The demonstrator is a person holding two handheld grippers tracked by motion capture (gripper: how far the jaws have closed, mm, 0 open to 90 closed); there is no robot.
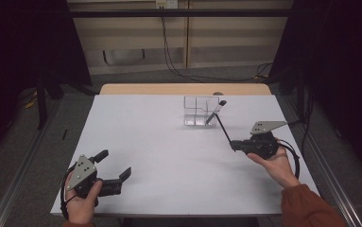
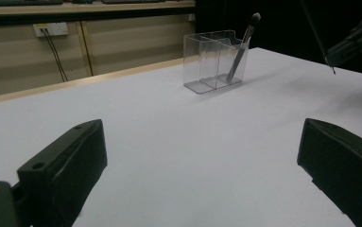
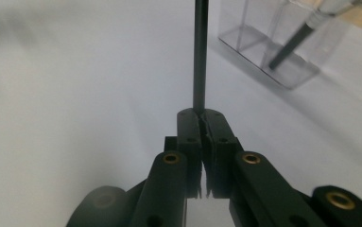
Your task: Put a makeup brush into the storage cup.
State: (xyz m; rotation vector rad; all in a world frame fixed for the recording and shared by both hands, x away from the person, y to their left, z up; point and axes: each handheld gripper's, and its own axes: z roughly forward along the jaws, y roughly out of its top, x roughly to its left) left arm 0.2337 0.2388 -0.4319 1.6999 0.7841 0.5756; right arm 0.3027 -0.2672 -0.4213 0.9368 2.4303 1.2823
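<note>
Thin black stick [image 3: 200, 52]: light, stiff, slippery; right gripper [image 3: 201, 116] clamped on its end. Left gripper [image 1: 117, 176] jaws apart, empty. Clear organizer [image 1: 201, 111] with brush [image 2: 243, 45]: tippable.

Organizer [image 1: 201, 111] stands on table [image 1: 169, 156], far side, right of centre. Brush [image 1: 215, 112] leans in its right compartment, head up. Your right gripper [image 1: 233, 144] sits near right edge, before organizer, clamping thin rod [image 1: 222, 126] that slants up toward organizer. Your left gripper [image 1: 115, 170] sits at near left corner, jaws apart, well apart from organizer.
</note>
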